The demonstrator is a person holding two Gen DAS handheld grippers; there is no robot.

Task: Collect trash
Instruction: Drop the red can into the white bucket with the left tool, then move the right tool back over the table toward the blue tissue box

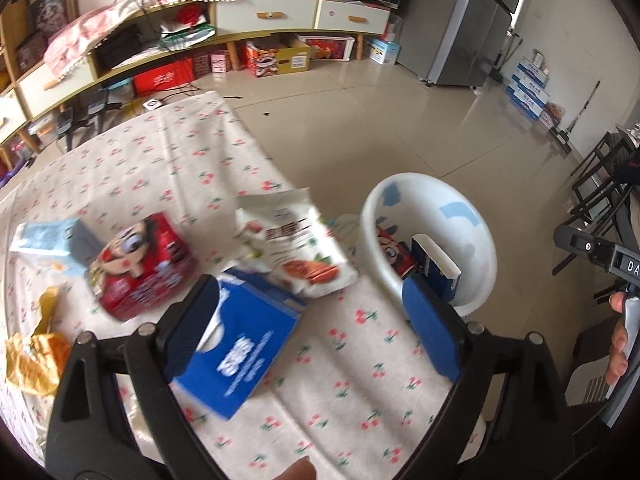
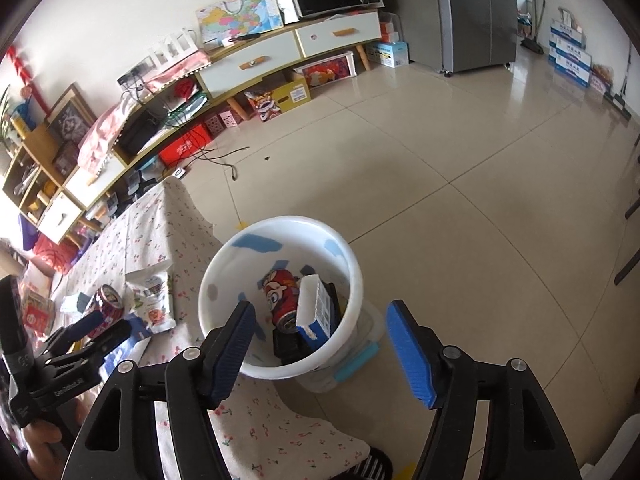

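A white bucket (image 1: 476,236) (image 2: 352,268) stands off the table's right edge and holds a red can (image 2: 280,296) and a blue-and-white carton (image 2: 316,312). On the cherry-print tablecloth (image 1: 360,368) lie a blue carton (image 1: 244,344), a white snack bag (image 1: 296,248), a red can (image 1: 140,268), a pale blue pack (image 1: 44,240) and a gold wrapper (image 1: 32,356). My left gripper (image 1: 312,296) is open above the table, its left pad beside the blue carton. My right gripper (image 2: 320,320) is open and empty over the bucket's near rim.
A long TV cabinet (image 1: 240,16) with boxes beneath lines the far wall. A grey fridge (image 1: 472,20) stands at the back right. Black chairs (image 1: 600,192) are at the right. The tiled floor (image 2: 440,168) spreads beyond the bucket. The left gripper shows in the right wrist view (image 2: 96,332).
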